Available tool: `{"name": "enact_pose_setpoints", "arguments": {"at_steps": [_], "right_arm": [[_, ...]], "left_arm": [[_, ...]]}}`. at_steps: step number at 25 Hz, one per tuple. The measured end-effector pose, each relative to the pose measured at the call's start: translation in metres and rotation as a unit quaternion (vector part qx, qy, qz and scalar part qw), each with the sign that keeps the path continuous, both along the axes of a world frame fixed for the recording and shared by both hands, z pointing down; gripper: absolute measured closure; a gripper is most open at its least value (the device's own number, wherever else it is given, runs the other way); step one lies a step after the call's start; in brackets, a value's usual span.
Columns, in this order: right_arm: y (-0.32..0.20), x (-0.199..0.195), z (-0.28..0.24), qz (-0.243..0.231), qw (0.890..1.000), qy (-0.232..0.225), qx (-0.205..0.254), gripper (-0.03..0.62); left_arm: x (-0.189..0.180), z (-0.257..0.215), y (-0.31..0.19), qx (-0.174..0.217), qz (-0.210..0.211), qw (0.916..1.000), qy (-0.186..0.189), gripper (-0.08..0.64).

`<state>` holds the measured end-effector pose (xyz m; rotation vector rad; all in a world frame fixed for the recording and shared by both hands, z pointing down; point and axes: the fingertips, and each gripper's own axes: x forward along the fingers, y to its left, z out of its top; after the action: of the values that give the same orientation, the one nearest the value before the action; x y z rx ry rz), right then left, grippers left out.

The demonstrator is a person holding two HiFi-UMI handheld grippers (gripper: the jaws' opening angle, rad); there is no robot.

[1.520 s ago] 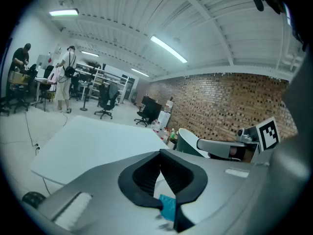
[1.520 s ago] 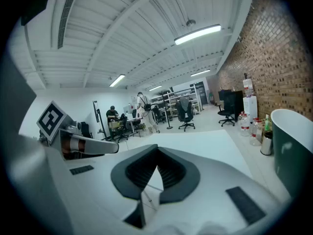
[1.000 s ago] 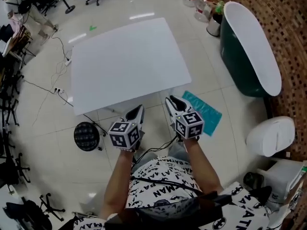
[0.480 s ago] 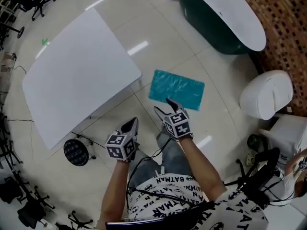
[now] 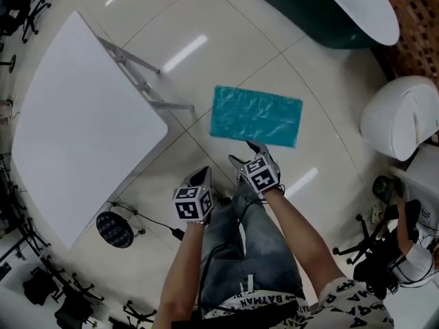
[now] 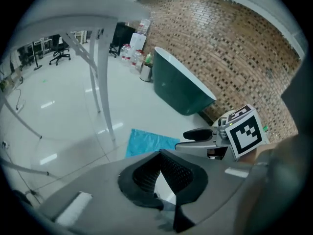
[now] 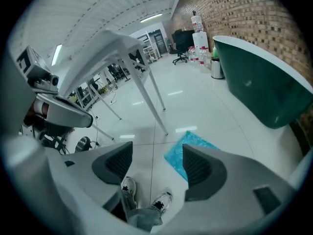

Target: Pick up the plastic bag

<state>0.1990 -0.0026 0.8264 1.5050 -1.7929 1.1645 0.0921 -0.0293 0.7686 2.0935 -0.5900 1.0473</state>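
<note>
A teal plastic bag [image 5: 256, 115] lies flat on the pale tiled floor, just beyond my right gripper [image 5: 247, 152]. That gripper hangs above the floor short of the bag's near edge. Its jaws are opening and stand wide apart with nothing between them. In the right gripper view [image 7: 156, 163] the bag [image 7: 188, 148] shows past the right jaw, well below. My left gripper [image 5: 200, 175] sits to the left and nearer the person, away from the bag. In the left gripper view its pads [image 6: 160, 155] meet at the tips, empty, with the bag [image 6: 149, 142] ahead on the floor.
A white table [image 5: 75, 129] with thin metal legs [image 5: 144, 81] stands on the left. A dark green bathtub [image 5: 329, 12] is at the top right, a white rounded fixture [image 5: 401, 115] at the right. A black round lamp [image 5: 114, 229] and cable lie at lower left. The person's shoes [image 7: 146, 195] are below.
The head view has swung from the table to the bag, which now lies straight ahead of the grippers. The right gripper's jaws have spread wider. The left gripper stays shut.
</note>
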Motion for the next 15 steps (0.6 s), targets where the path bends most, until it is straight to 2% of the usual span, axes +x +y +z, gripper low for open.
{"name": "enact_pose_setpoints", "arguments": {"at_steps": [5,11,15], "right_arm": [[0.006,-0.014,0.126,-0.002,0.999,-0.001,-0.044,0.256],[0.003,-0.021,0.270,0.010,0.997,0.008,-0.080,0.256],[-0.010,-0.028,0.346,0.028,0.996,0.003,-0.086,0.256]], "left_arm": [[-0.007,0.108,-0.004,-0.024,0.039,0.9981,-0.041,0.560],[-0.004,0.226,-0.016,-0.030,0.065,0.9957,-0.058,0.560],[-0.005,0.296,-0.018,-0.040,0.077,0.9940,-0.066,0.560]]}}
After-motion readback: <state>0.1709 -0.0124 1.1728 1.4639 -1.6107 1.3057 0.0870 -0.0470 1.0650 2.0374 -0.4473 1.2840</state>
